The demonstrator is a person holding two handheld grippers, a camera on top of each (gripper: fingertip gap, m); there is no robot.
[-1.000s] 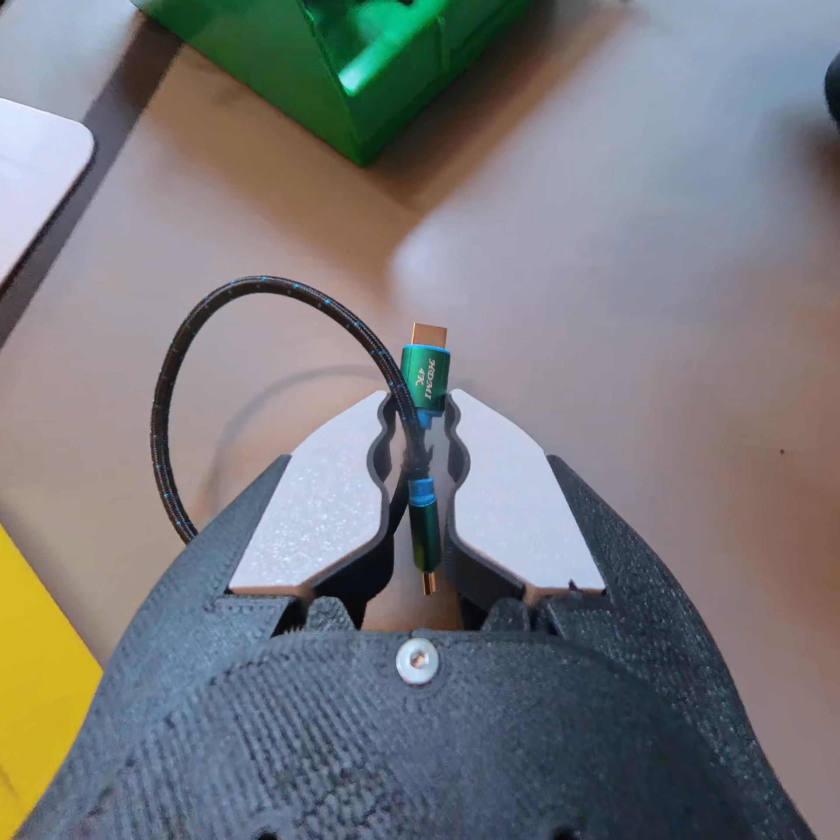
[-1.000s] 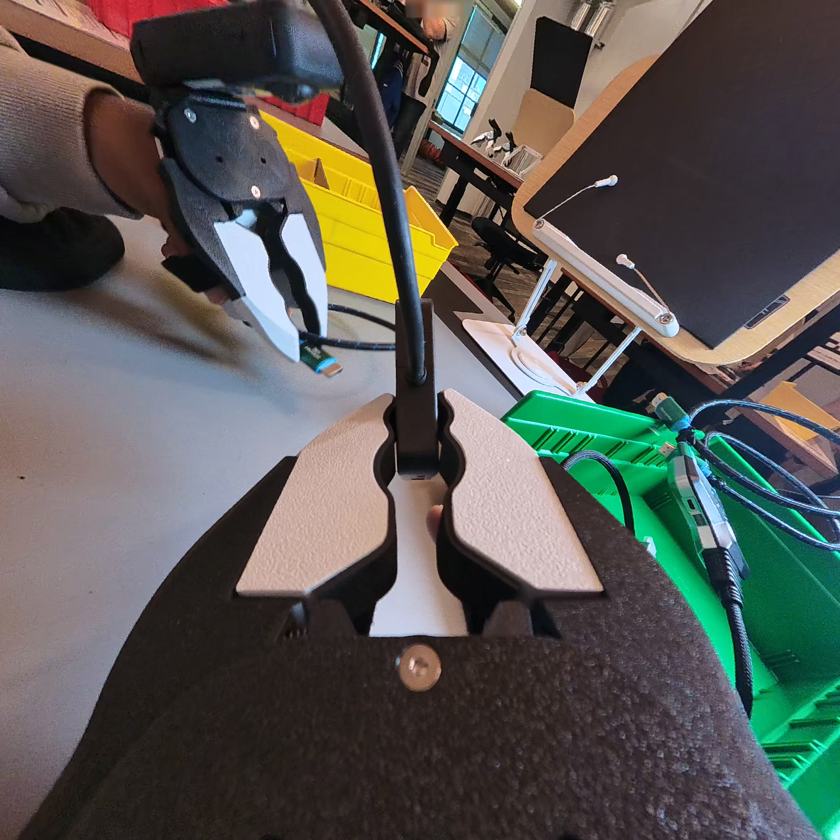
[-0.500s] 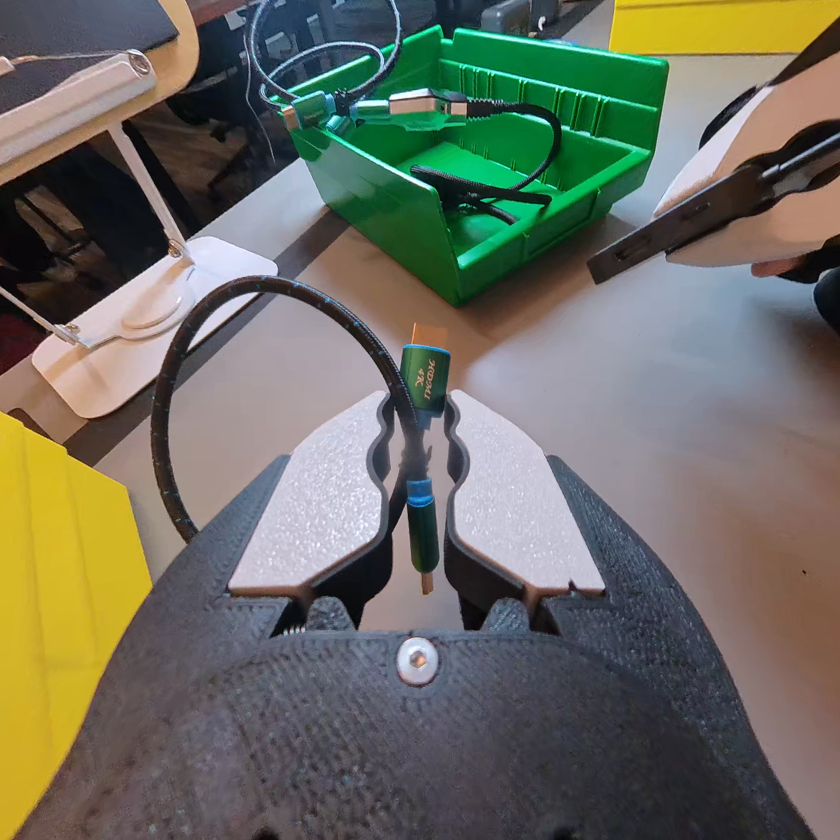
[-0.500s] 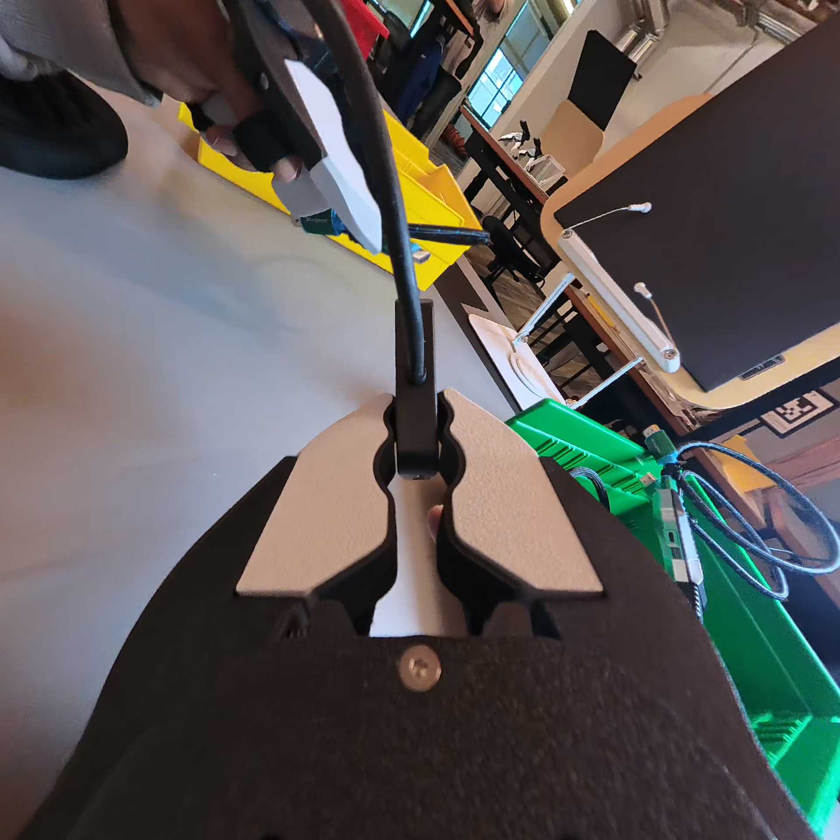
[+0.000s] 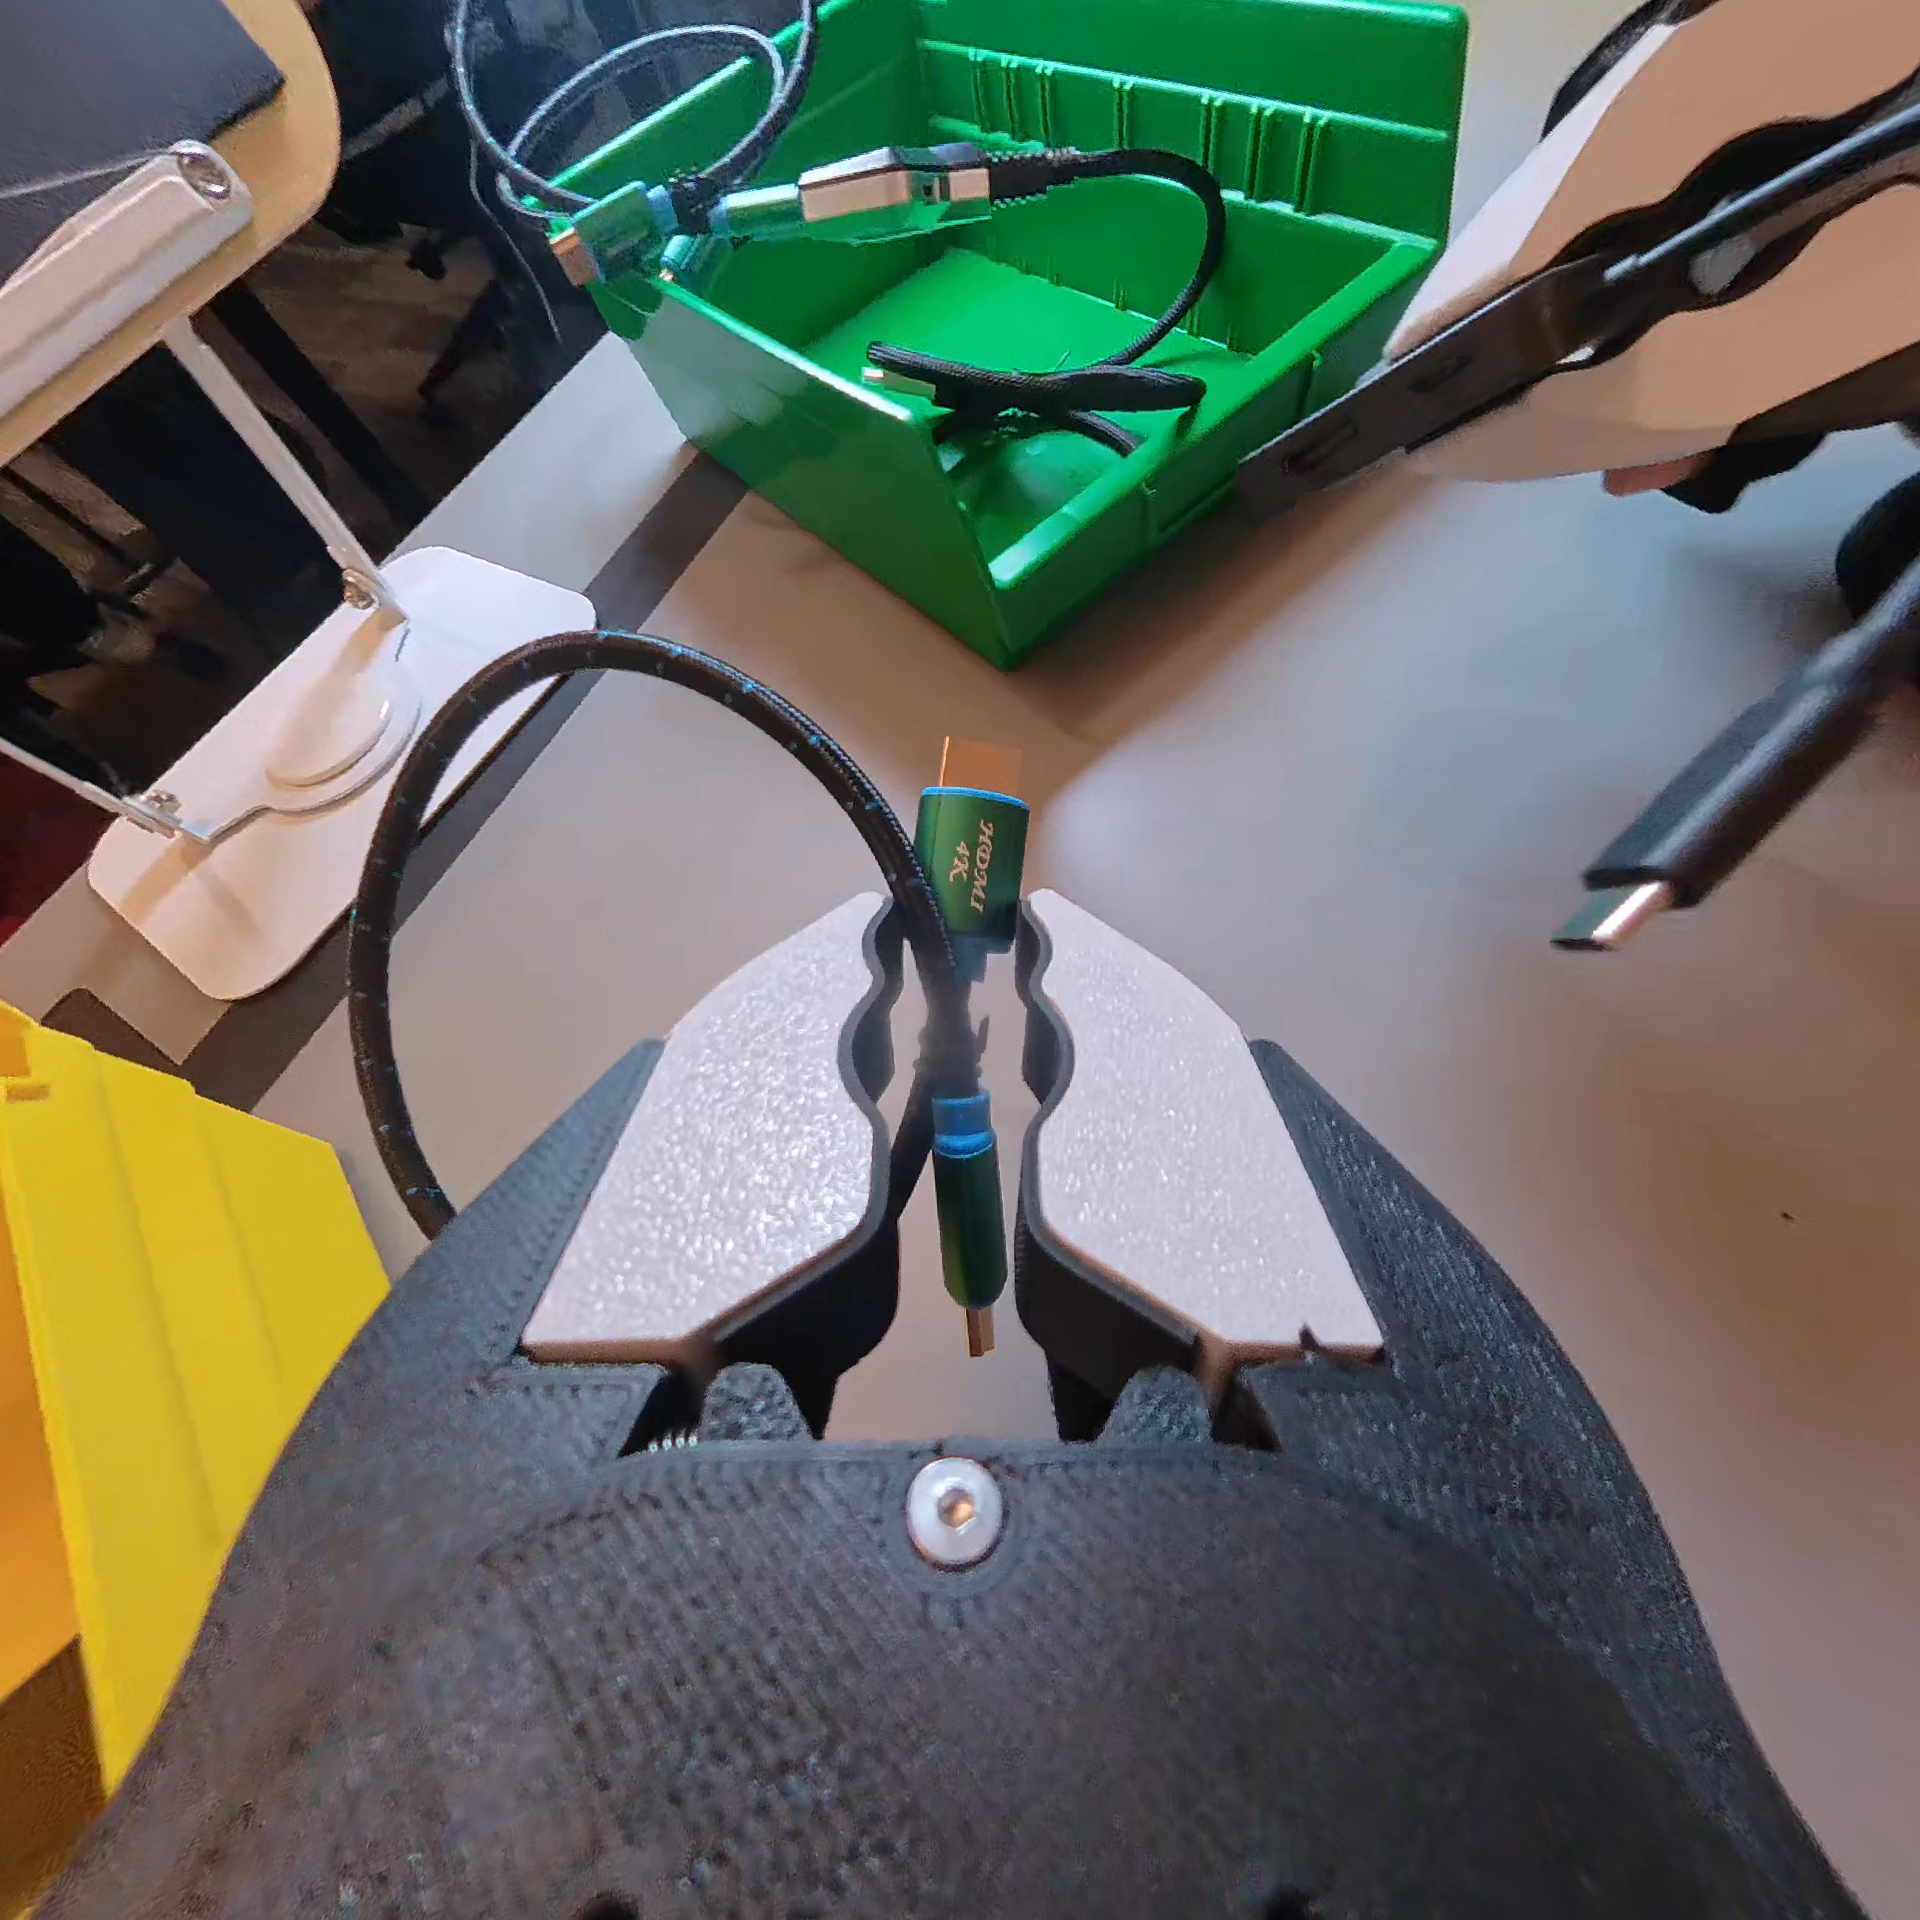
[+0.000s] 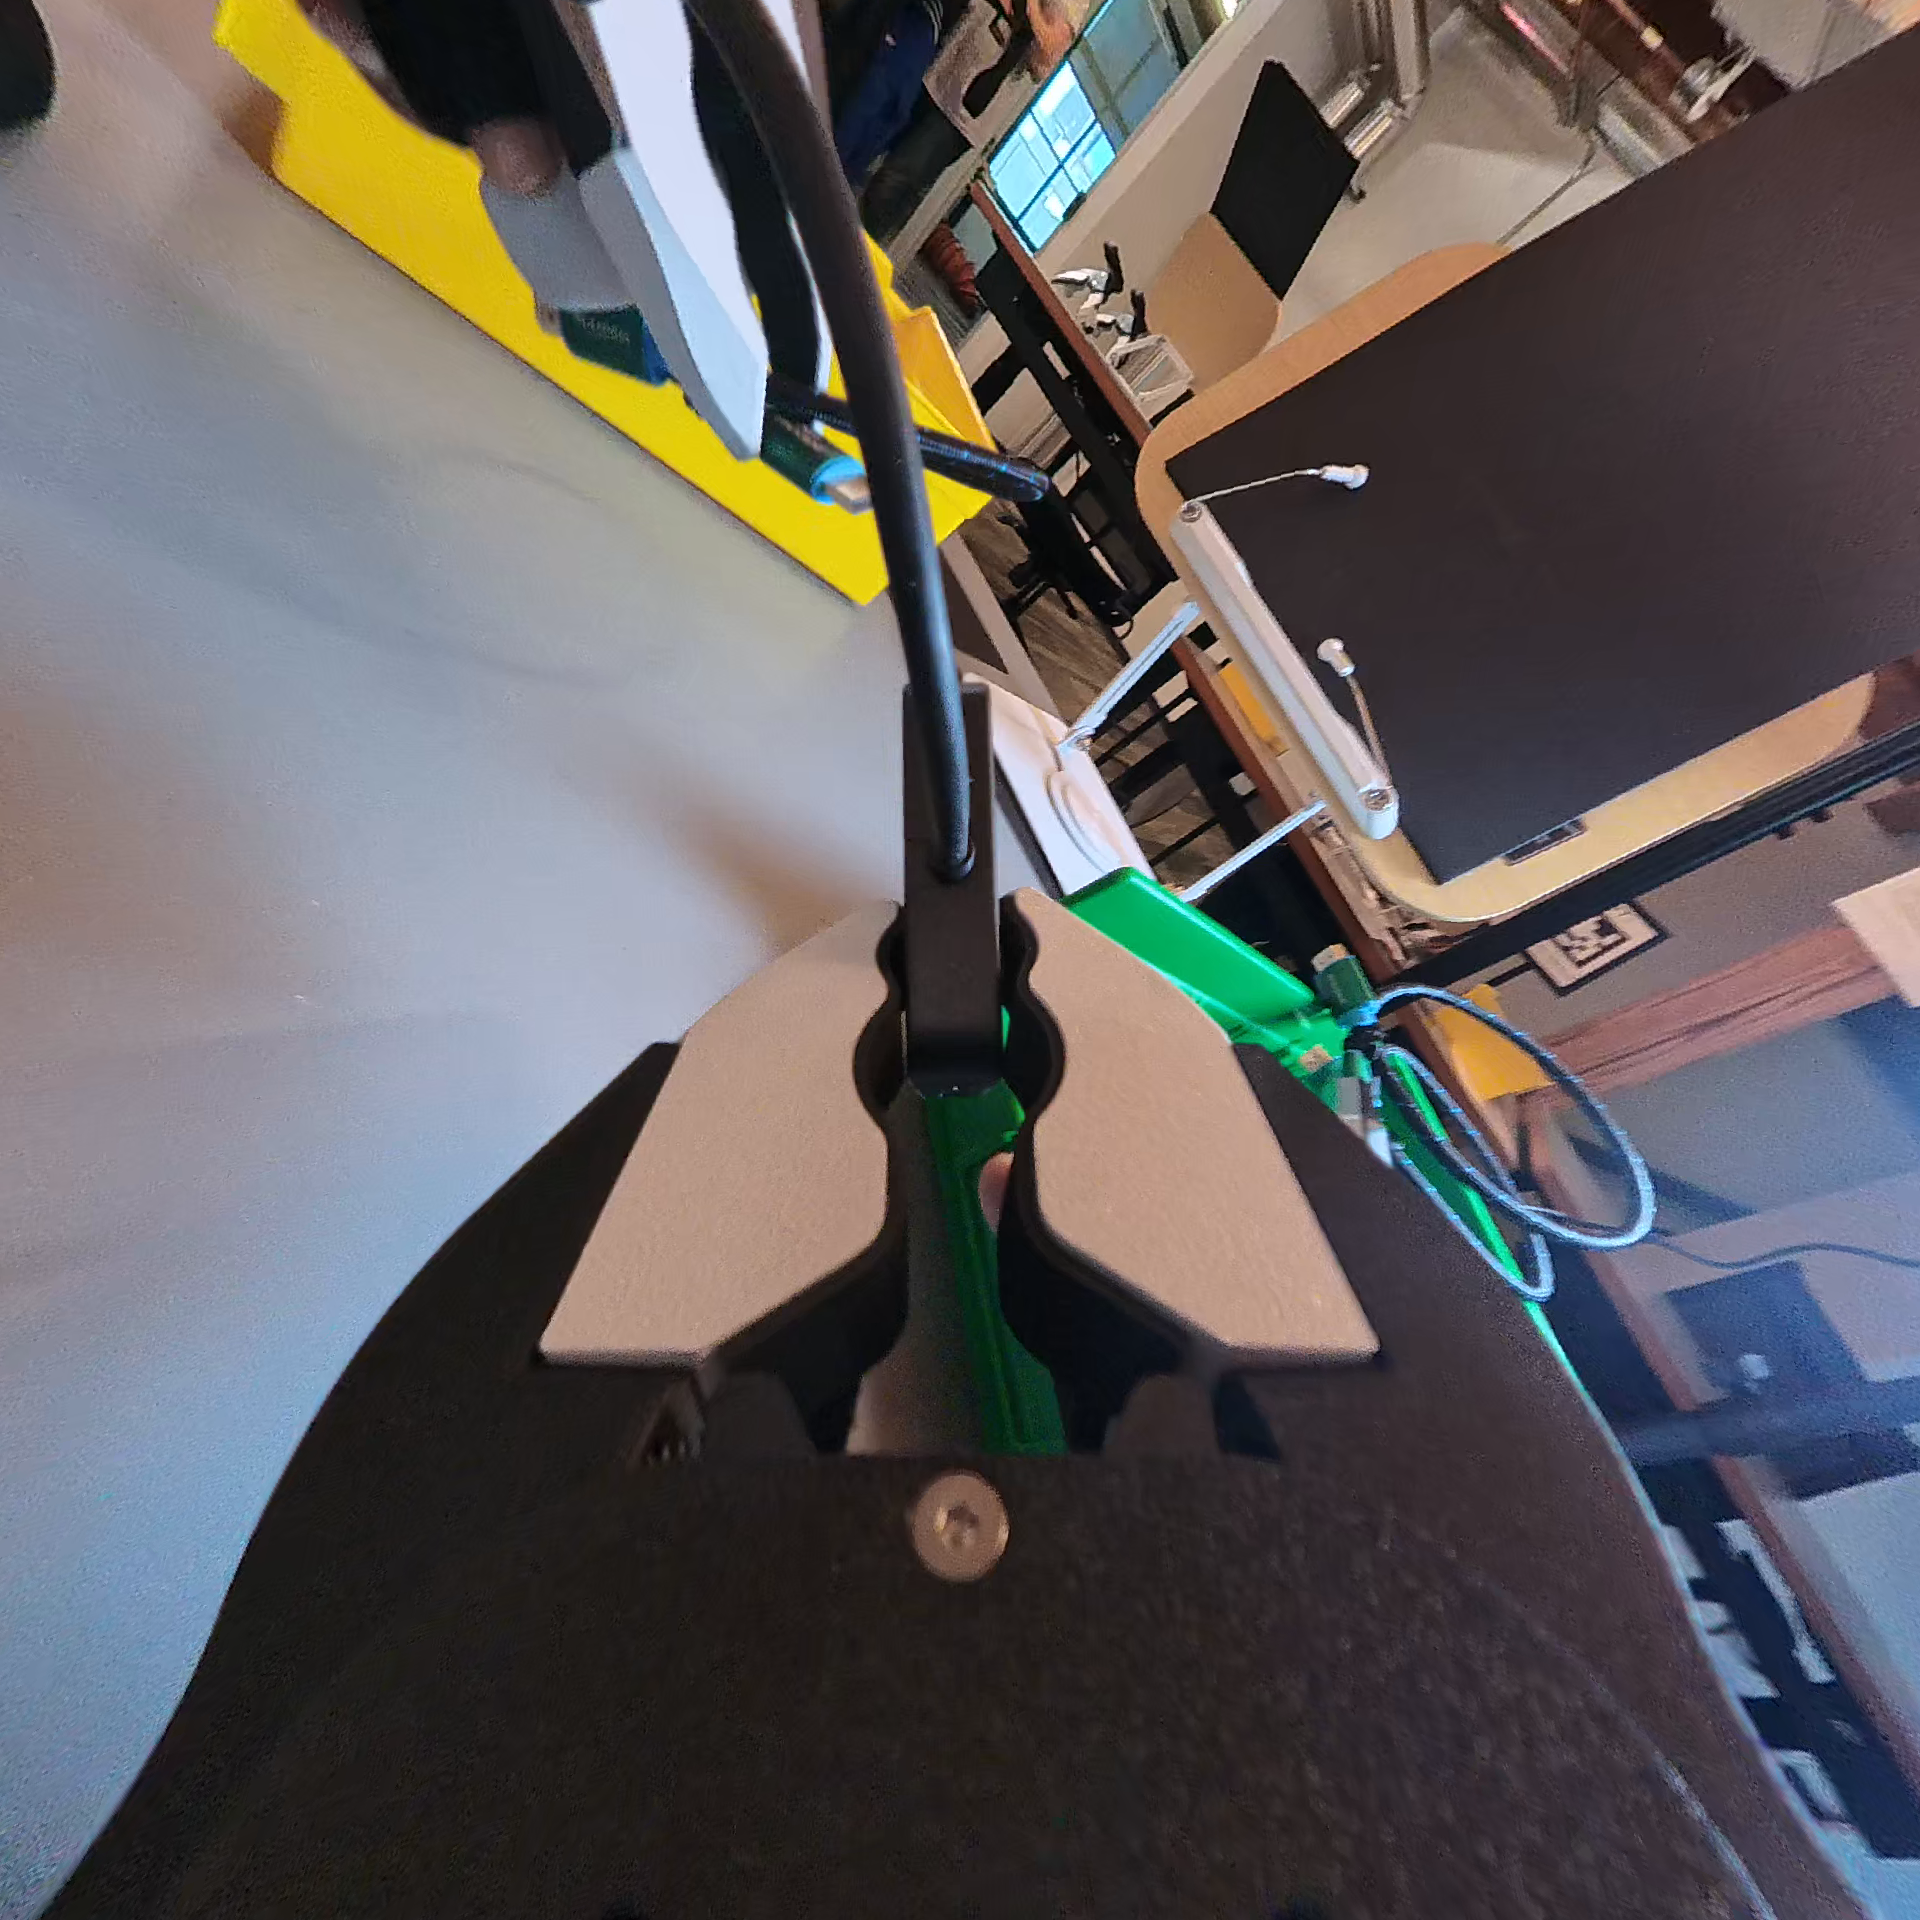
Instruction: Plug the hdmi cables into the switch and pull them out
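Note:
My left gripper (image 5: 951,914) is shut on a short black braided HDMI cable (image 5: 582,675) just behind its green plug (image 5: 971,868), which points forward. The cable's other green plug (image 5: 971,1216) hangs between the jaws. My right gripper (image 6: 951,914) is shut on a black connector (image 6: 945,987) with a smooth black cable (image 6: 883,416) arcing up from it. In the left wrist view that gripper (image 5: 1662,260) is at the upper right, and the black cable's free plug (image 5: 1714,821) hangs at the right. A silver switch (image 5: 883,192) with cables plugged in rests on the green bin (image 5: 1039,540).
A yellow bin (image 5: 156,1299) stands at the near left and shows behind the left gripper (image 6: 675,291) in the right wrist view (image 6: 436,208). A white lamp base (image 5: 291,769) sits at the table's left edge. Coiled black cables (image 5: 1039,390) lie inside the green bin (image 6: 1174,935). My right fingertips sit around 15 cm from my left ones. Between my right fingertips and the silver switch (image 5: 883,192) there is roughly 20 cm.
My left gripper has tilted up from the table to face the green bin and closed in on it. My right gripper has swung toward the bin; the black cable's free plug has come into the left view.

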